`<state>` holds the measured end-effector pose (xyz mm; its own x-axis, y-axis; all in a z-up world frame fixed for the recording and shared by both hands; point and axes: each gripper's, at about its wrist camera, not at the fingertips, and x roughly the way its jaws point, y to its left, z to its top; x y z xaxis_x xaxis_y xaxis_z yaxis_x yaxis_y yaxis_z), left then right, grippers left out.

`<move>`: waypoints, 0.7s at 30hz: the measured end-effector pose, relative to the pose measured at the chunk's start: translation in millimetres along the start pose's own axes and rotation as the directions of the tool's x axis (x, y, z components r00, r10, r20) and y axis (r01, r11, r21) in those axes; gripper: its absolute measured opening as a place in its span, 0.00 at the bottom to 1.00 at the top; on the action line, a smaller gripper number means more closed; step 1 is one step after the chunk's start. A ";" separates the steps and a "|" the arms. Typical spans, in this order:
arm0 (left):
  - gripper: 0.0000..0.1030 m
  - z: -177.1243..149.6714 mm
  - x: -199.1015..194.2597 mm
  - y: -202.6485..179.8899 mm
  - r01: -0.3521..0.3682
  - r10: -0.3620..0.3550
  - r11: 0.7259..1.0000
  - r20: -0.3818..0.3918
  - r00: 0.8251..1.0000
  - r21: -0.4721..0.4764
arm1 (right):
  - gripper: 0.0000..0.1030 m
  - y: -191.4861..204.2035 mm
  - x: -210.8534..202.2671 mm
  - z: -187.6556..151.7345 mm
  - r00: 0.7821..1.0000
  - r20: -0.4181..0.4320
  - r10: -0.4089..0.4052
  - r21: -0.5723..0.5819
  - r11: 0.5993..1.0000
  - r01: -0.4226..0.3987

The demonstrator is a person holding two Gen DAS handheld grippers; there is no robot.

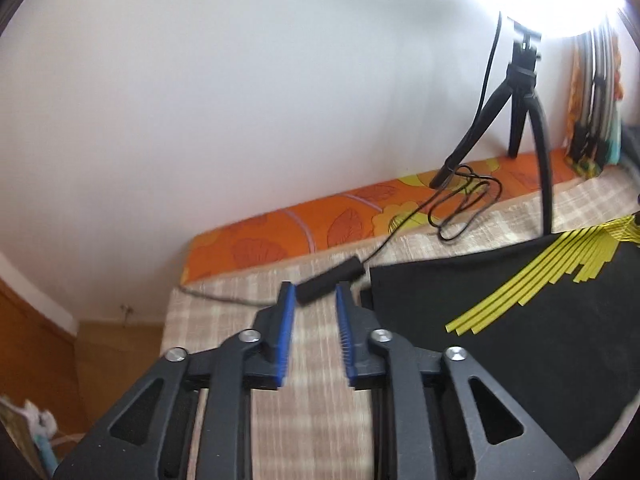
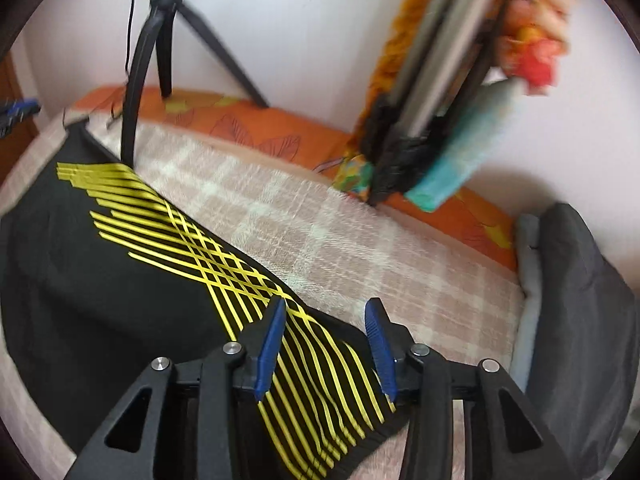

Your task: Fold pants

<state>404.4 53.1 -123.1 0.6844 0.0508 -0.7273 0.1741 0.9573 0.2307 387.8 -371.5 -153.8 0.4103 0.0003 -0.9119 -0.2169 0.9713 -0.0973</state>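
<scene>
Lying flat, pants (image 2: 120, 280) run diag. far-left/near-right.

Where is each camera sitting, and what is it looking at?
Left wrist view: sits on the left gripper, looking down past its open blue pads at the beige checked blanket, the black cable controller and the edge of the black pants with yellow stripes.
Right wrist view: sits on the right gripper, open above the pants' striped end, facing the grey pillow.
Both show the pants, blanket, orange flowered sheet and black tripod. No hands show.
</scene>
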 end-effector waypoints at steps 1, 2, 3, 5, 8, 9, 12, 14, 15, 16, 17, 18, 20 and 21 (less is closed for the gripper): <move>0.26 -4.1 -3.1 -0.2 0.007 -0.007 1.000 -0.004 1.000 -0.014 | 0.56 -2.8 -6.4 -3.7 1.000 0.008 0.002 0.024 1.000 -0.002; 0.32 -12.7 -10.0 2.0 0.032 -0.032 0.999 -0.014 0.999 -0.031 | 0.61 -5.1 -15.1 -9.3 1.000 0.020 -0.001 0.050 0.999 0.000; 0.35 -19.9 -14.9 1.9 0.052 -0.053 0.998 -0.024 0.998 -0.043 | 0.66 -6.3 -23.5 -15.1 1.000 0.031 -0.004 0.074 0.997 0.002; 0.35 -40.2 -28.7 -3.6 0.114 -0.118 0.991 -0.042 0.992 -0.074 | 0.70 -6.7 -40.6 -28.1 0.999 0.042 -0.006 0.110 0.994 0.001; 0.35 -64.7 -32.6 -10.9 0.162 -0.172 0.980 -0.084 0.981 -0.117 | 0.80 -0.9 -67.8 -56.0 0.997 0.076 0.014 0.163 0.986 -0.026; 0.35 -73.7 -30.8 -13.0 0.179 -0.194 0.974 -0.103 0.976 -0.139 | 0.81 -0.3 -74.7 -65.8 0.997 0.076 0.015 0.188 0.982 -0.029; 0.35 -90.3 -20.9 -10.4 0.177 -0.207 0.963 -0.137 0.969 -0.206 | 0.81 3.4 -86.0 -97.7 0.998 0.055 0.032 0.297 0.954 -0.047; 0.35 -99.3 -18.8 -6.6 0.171 -0.214 0.950 -0.144 0.966 -0.261 | 0.81 2.5 -91.5 -114.1 0.998 0.054 0.043 0.353 0.934 -0.060; 0.35 -101.7 -18.3 -5.9 0.172 -0.217 0.947 -0.144 0.965 -0.272 | 0.81 2.5 -94.5 -124.6 0.997 0.055 0.047 0.389 0.919 -0.065; 0.35 -104.4 -17.5 -6.1 0.168 -0.213 0.947 -0.143 0.967 -0.275 | 0.81 2.6 -98.7 -134.2 0.997 0.053 0.048 0.420 0.905 -0.066; 0.35 -108.3 -15.5 -6.9 0.159 -0.206 0.947 -0.149 0.967 -0.280 | 0.81 3.1 -99.4 -141.6 0.997 0.054 0.052 0.453 0.889 -0.071; 0.35 -111.2 -14.4 -6.4 0.164 -0.215 0.943 -0.152 0.965 -0.289 | 0.81 3.3 -100.1 -150.5 0.996 0.058 0.065 0.491 0.867 -0.085; 0.35 -116.8 -12.8 -2.7 0.178 -0.237 0.931 -0.156 0.959 -0.319 | 0.81 2.6 -95.5 -160.6 0.995 0.057 0.080 0.546 0.832 -0.098; 0.35 -118.7 -10.7 -2.1 0.187 -0.249 0.925 -0.156 0.956 -0.332 | 0.81 0.4 -93.7 -165.7 0.993 0.069 0.097 0.572 0.812 -0.119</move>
<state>312.7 84.4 -192.5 0.5002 -0.1454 -0.8536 0.0540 0.9891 -0.1369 202.5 -410.5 -134.5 0.4475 0.1110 -0.8874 0.2814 0.9244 0.2575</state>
